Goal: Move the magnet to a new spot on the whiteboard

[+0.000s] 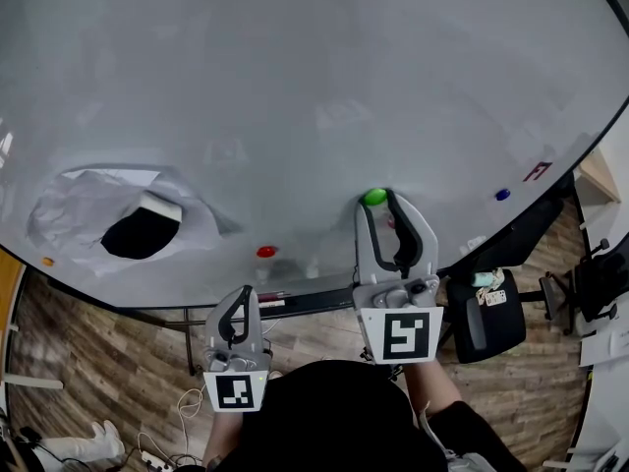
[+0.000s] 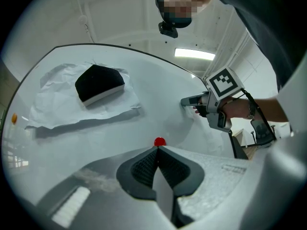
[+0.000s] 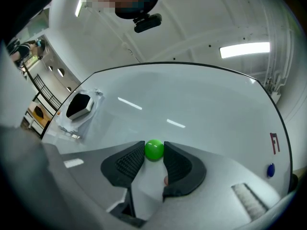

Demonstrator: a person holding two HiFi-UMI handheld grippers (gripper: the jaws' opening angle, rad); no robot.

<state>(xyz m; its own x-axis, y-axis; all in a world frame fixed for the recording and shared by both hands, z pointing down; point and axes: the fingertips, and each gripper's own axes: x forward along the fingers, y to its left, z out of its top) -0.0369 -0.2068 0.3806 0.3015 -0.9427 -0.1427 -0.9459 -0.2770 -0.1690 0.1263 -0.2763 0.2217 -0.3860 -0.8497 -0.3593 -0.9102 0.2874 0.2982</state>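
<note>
**Green magnet pinched on the whiteboard**

The right gripper [image 1: 380, 201] clamps its ribbed black pads on the glossy round green magnet [image 3: 154, 149], low and right of centre on the smooth whiteboard [image 1: 295, 87]. The left gripper [image 2: 157, 149] is closed and empty, with a small red magnet [image 2: 159, 141] just beyond its tips.

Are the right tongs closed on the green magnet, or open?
Closed on it: the right tongs press both dark pads against the round green magnet.

Whiteboard [image 1: 295, 87] pale grey-white. Magnets: green magnet [image 3: 154, 149], red magnet [image 1: 265, 252], blue magnet [image 1: 502, 194], orange magnet [image 1: 47, 261]. Eraser [image 1: 141, 231] black w/ white edge; paper [image 1: 79, 200] white. Left hand-held gripper [image 1: 239, 293] & right hand-held gripper [image 1: 378, 201]: grey, black pads, b/w square markers.
</note>
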